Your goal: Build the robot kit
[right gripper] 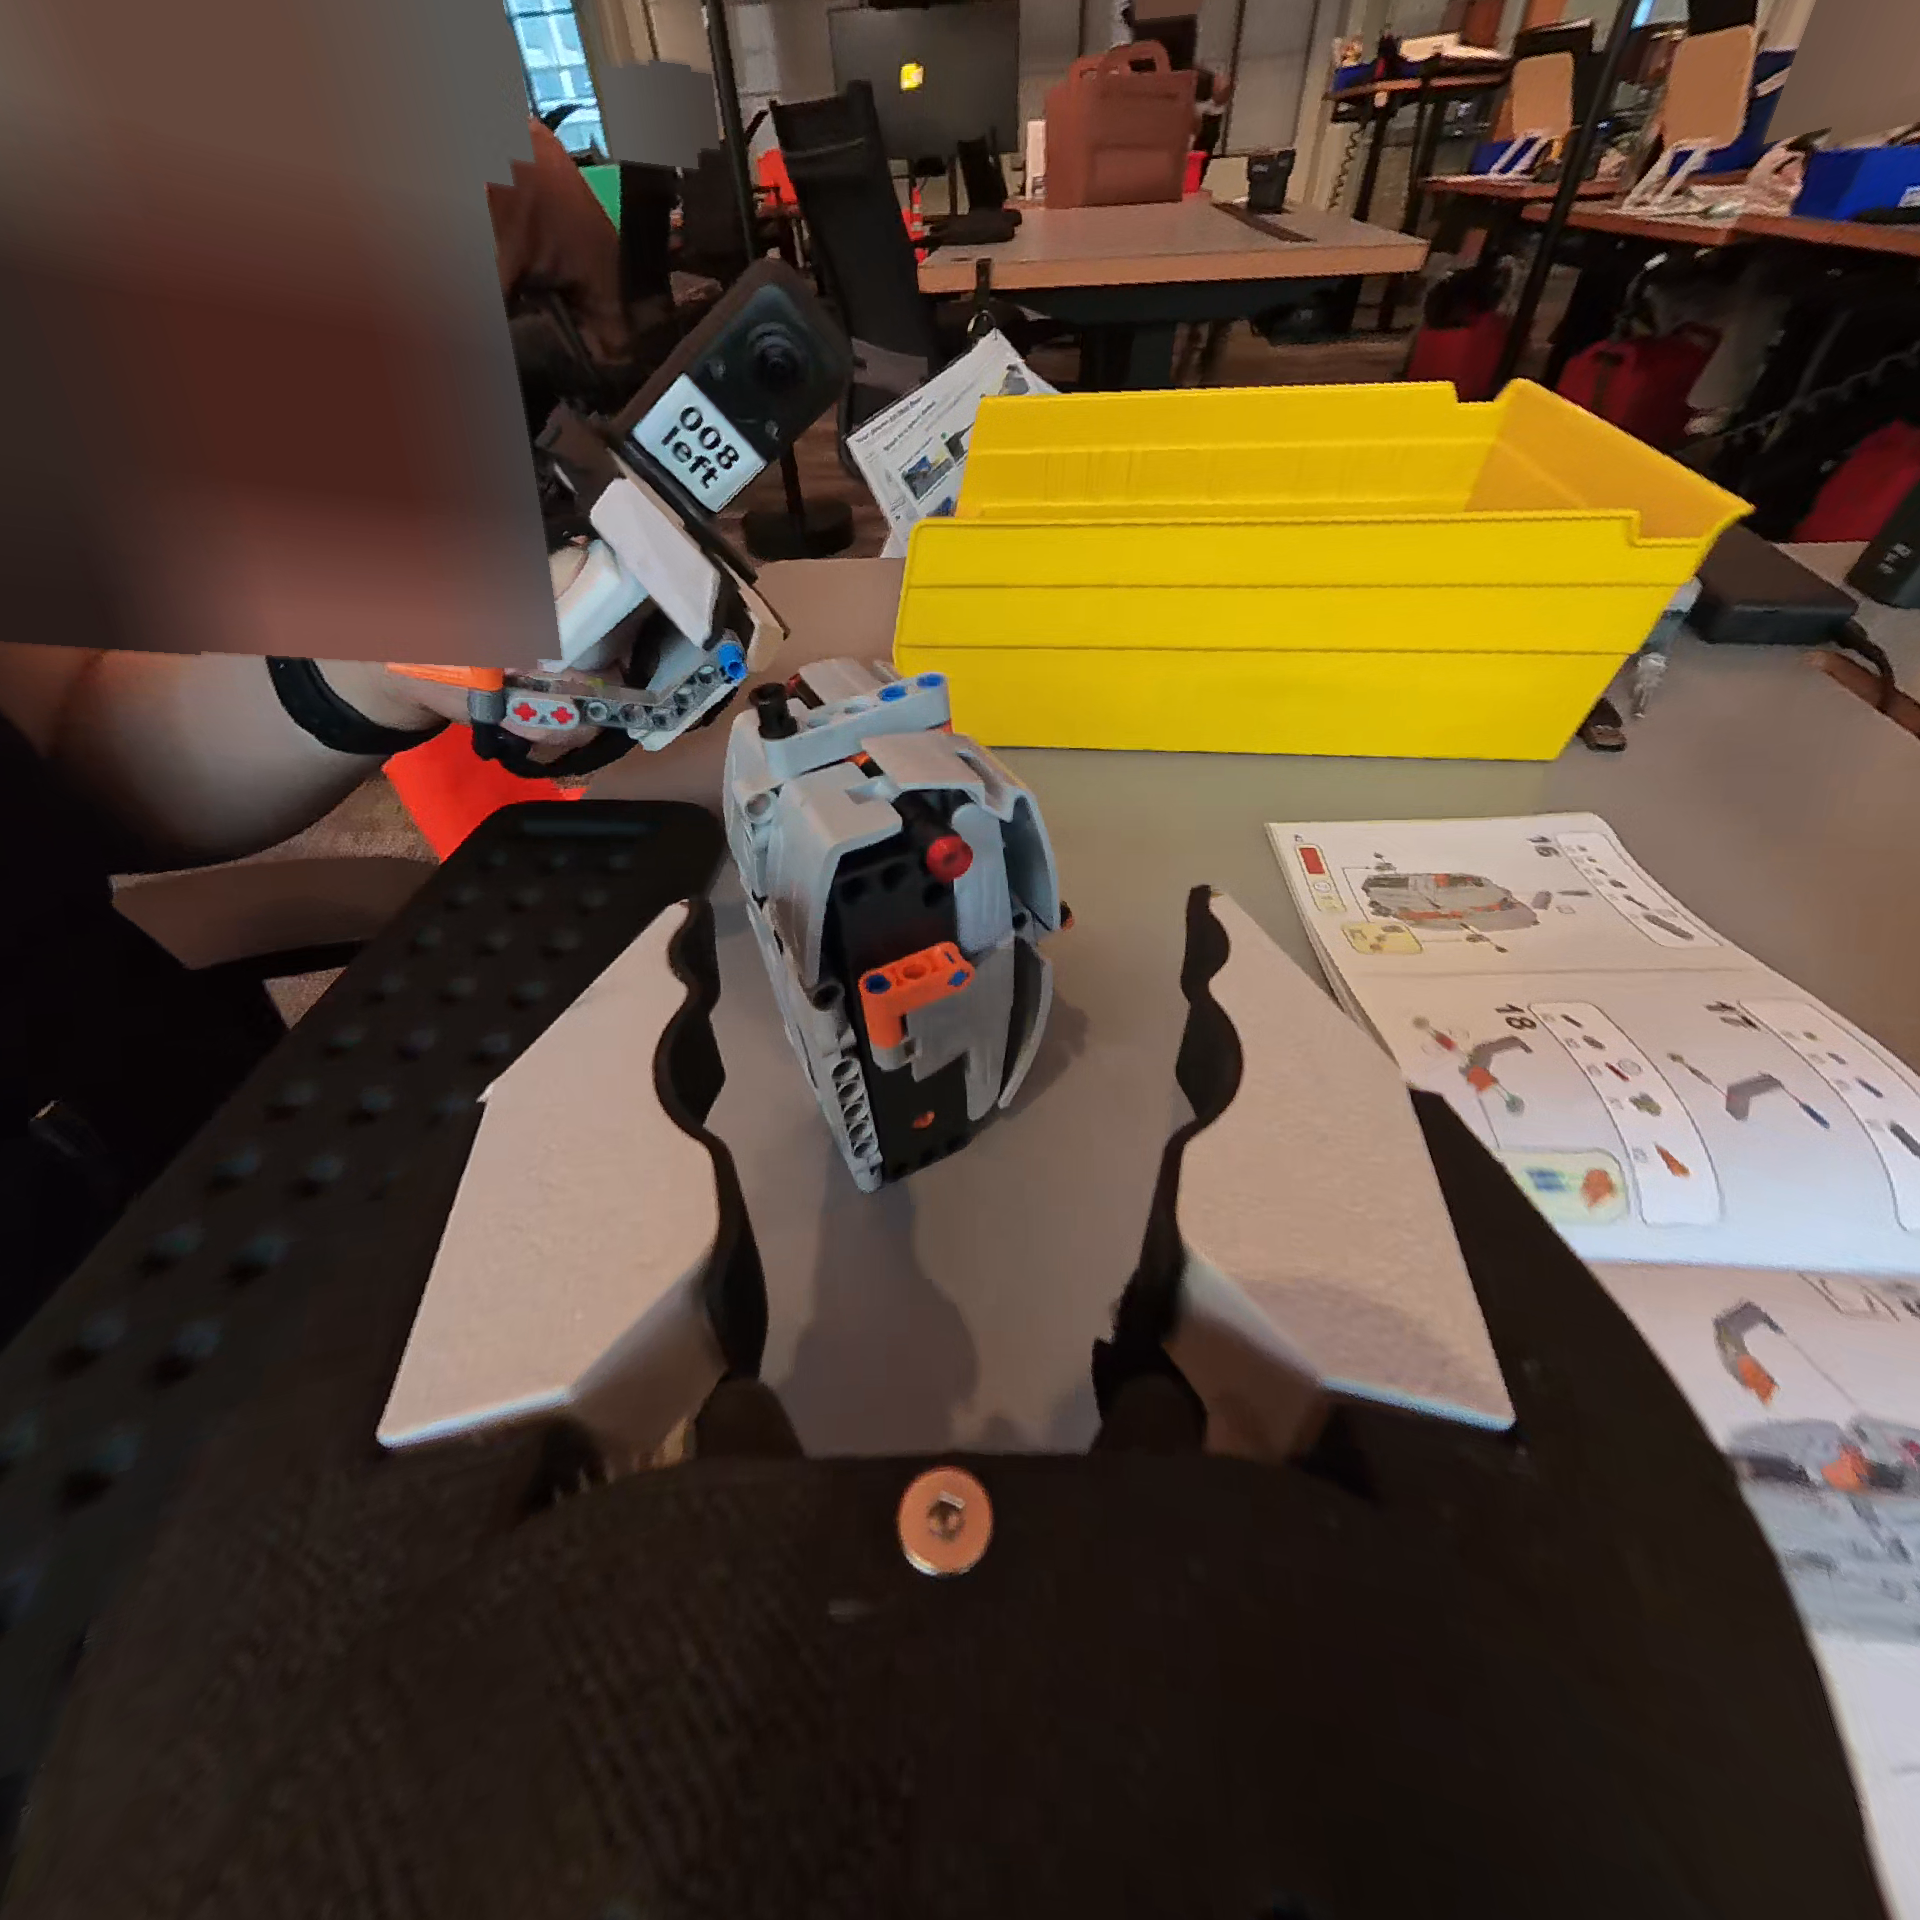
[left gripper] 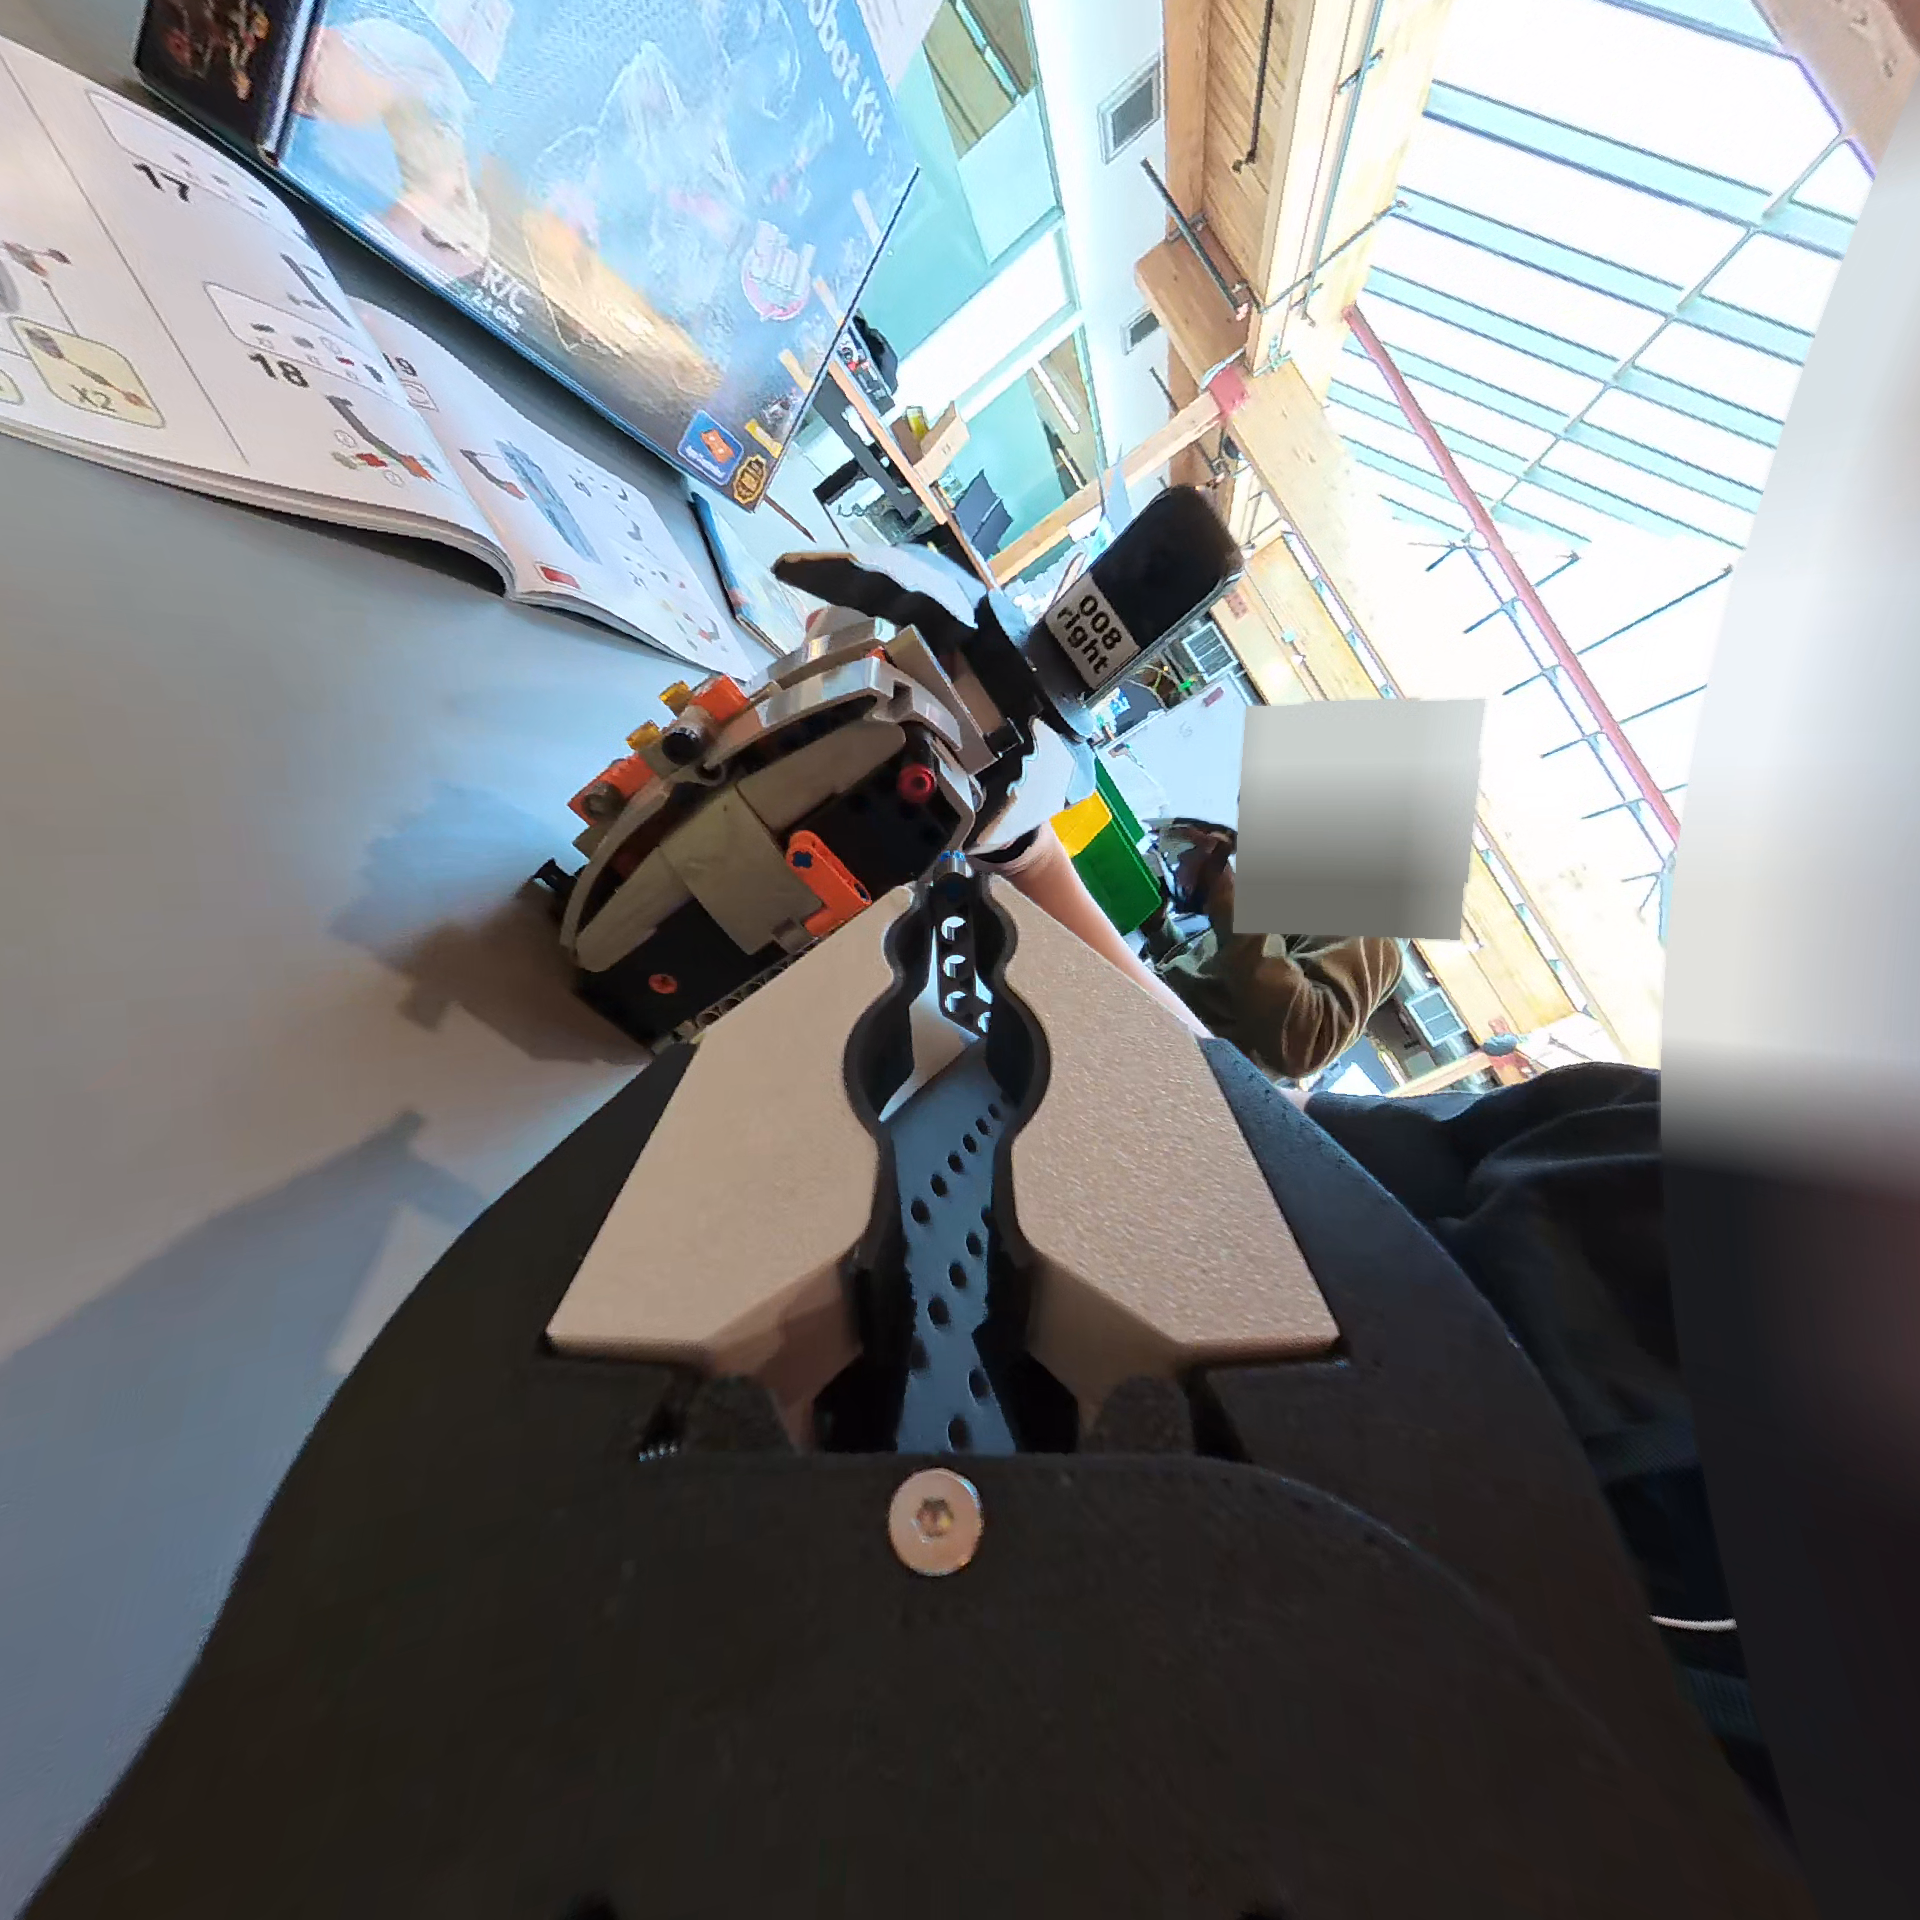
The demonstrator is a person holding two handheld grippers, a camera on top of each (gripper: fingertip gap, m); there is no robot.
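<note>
A grey, black and orange brick-built model stands on the grey table. My right gripper is open, with a finger on each side of the model and a gap to each. My left gripper is shut on a grey perforated beam, just right of the model. In the right wrist view the left gripper holds this beam assembly, which has red pins, a blue pin and an orange end, close to the model's upper left. The right gripper shows over the model in the left wrist view.
A yellow bin stands behind the model. An open instruction booklet lies to the right, also seen in the left wrist view with the kit's box beside it. A person's arm is at the left. The gap from one gripper's tips to the other's is roughly 10 cm.
</note>
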